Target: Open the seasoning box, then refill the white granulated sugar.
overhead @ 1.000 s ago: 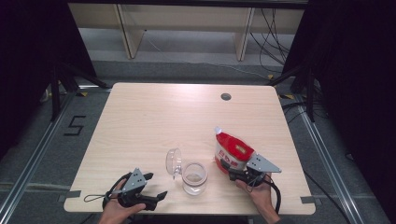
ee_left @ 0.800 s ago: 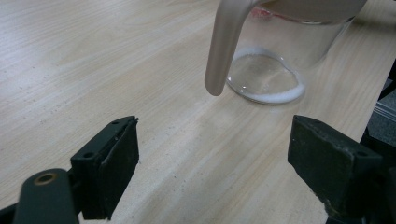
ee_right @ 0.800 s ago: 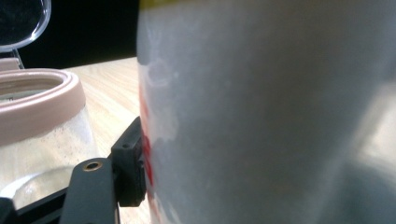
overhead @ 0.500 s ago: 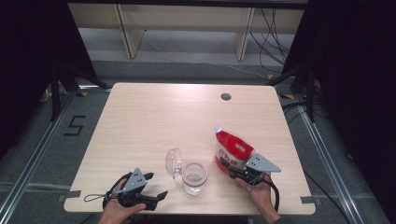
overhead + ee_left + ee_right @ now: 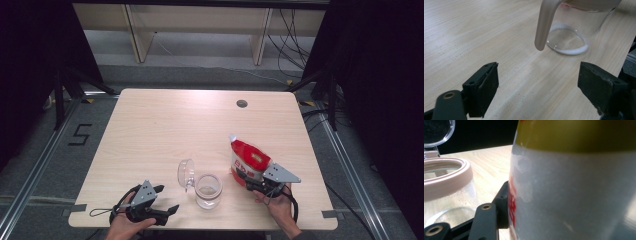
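Note:
A clear glass jar (image 5: 208,190) with a pinkish rim stands near the table's front edge, and its hinged lid (image 5: 185,174) is flipped open to the left. A thin white layer lies on the jar bottom (image 5: 567,42). The jar's pale handle (image 5: 545,23) hangs down its side. My left gripper (image 5: 167,199) rests open on the table left of the jar, nothing between its fingers (image 5: 484,88). To the right of the jar, my right gripper (image 5: 246,178) is shut on a red and white pouch (image 5: 248,159), which stands tilted. The pouch (image 5: 574,185) presses against one black finger (image 5: 503,203).
The light wooden table (image 5: 190,125) has a round cable hole (image 5: 242,103) at the back right. The jar rim (image 5: 447,178) sits close left of the pouch. Shelving legs and cables lie on the floor beyond the table.

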